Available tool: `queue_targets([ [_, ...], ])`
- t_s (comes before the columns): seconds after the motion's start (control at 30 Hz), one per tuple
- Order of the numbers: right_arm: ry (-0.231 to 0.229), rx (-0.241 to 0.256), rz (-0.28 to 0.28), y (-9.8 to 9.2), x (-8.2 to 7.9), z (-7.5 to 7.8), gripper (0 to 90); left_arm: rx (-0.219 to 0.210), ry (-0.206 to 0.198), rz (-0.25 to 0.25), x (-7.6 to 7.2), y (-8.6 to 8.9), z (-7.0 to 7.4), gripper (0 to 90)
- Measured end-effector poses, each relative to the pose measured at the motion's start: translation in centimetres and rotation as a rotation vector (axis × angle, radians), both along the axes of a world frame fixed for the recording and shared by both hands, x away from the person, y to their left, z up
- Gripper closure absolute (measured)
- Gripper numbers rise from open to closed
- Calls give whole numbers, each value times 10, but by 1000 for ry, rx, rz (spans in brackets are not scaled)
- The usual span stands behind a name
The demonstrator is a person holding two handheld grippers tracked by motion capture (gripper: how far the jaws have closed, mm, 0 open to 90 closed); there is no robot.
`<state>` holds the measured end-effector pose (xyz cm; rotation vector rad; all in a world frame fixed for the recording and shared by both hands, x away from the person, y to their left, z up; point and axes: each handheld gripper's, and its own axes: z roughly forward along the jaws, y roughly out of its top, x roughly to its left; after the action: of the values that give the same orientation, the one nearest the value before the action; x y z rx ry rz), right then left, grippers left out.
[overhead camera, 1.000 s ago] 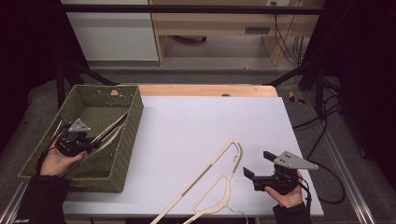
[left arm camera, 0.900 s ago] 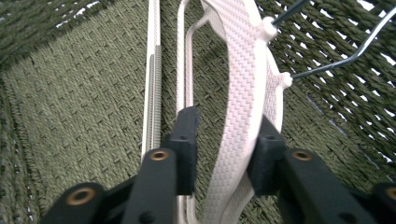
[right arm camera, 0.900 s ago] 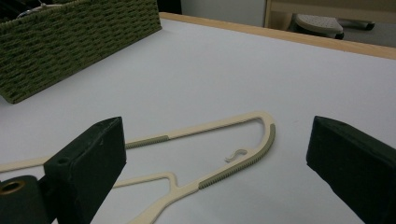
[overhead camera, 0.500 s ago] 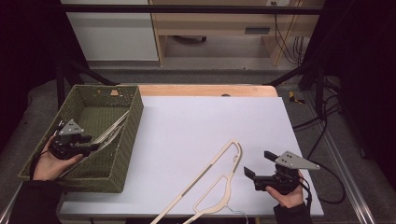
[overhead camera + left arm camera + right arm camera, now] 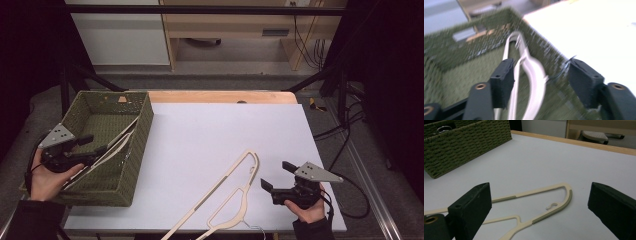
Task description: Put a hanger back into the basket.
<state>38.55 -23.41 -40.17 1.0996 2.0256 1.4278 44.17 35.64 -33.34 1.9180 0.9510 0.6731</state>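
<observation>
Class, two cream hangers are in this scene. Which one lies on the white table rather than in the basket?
The hanger in front of the right tongs lies flat on the table; the other hanger leans inside the green woven basket.

The basket [image 5: 95, 150] is olive green with a tight woven weave, its ribbed rows plain in the right gripper view [image 5: 466, 142]. The hanger inside it [image 5: 531, 75] is cream white. The hanger on the worktop [image 5: 225, 200] is pale cream too, with duller greenish-grey ribbed strips along its bars [image 5: 549, 216]. The worktop [image 5: 225, 135] is plain white, edged at its far side by a light wood-coloured strip. Each hand-held gripper, left [image 5: 97, 144] and right [image 5: 273, 175], is black with a grey plate on top.
</observation>
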Motion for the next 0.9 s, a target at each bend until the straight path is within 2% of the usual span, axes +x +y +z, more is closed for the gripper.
queue_targets([
  [0.07, -6, -3, 3, 1, 0, 0, 60, -23, -23, -18, -6, -12, 4, 279],
  [0.17, -1, -3, 13, 4, -1, 0, 61, -34, -56, -58, -15, -36, 6, 202],
  [0.33, -5, 1, 35, 8, -2, -1, 73, -81, -68, -126, -29, -78, 0, 127],
  [0.43, -9, 17, 37, 9, -3, -1, 75, -88, -71, -157, -35, -103, -9, 108],
  [0.53, -1, 21, 42, 9, -4, -2, 75, -124, -61, -186, -41, -123, -19, 102],
  [0.67, 7, 6, 55, 12, -6, -4, 75, -109, -45, -210, -47, -145, -33, 98],
  [0.9, 18, -8, 68, 18, -14, -8, 86, -126, -1, -257, -54, -160, -58, 98],
])
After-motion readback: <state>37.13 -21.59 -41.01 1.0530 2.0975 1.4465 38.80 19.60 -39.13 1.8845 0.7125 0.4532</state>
